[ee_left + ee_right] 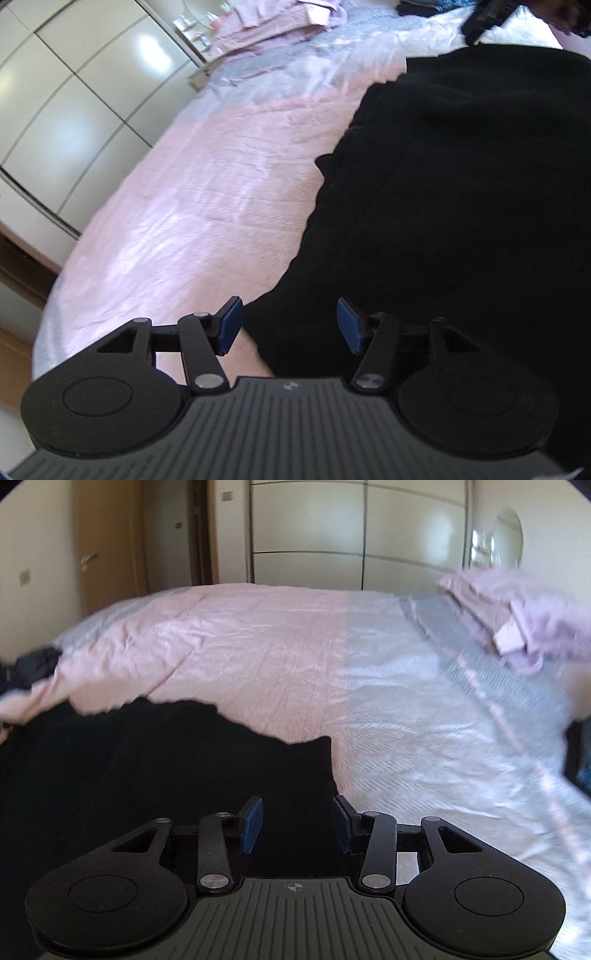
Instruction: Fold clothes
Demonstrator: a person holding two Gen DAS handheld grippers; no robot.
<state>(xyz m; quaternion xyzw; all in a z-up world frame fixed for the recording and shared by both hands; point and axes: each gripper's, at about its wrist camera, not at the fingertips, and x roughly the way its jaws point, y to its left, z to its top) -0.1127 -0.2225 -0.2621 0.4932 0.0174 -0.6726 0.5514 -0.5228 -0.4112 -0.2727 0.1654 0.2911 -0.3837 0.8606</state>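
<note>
left gripper (290,325): jaws apart, nothing pinched | right gripper (298,825): jaws apart, gripping nothing | black garment (461,206): lay on pink bedspread (192,199), 3 o'clock in left view, 9 o'clock in right

A black garment (461,221) lies spread flat on the bed (192,206), on its pink part near the close edge. Its cloth is plain and so dark that folds hardly show. The outline is uneven, with a small pointed corner jutting towards the bed's middle. In the right wrist view the garment (147,768) fills the near left, its far edge ragged.
</note>
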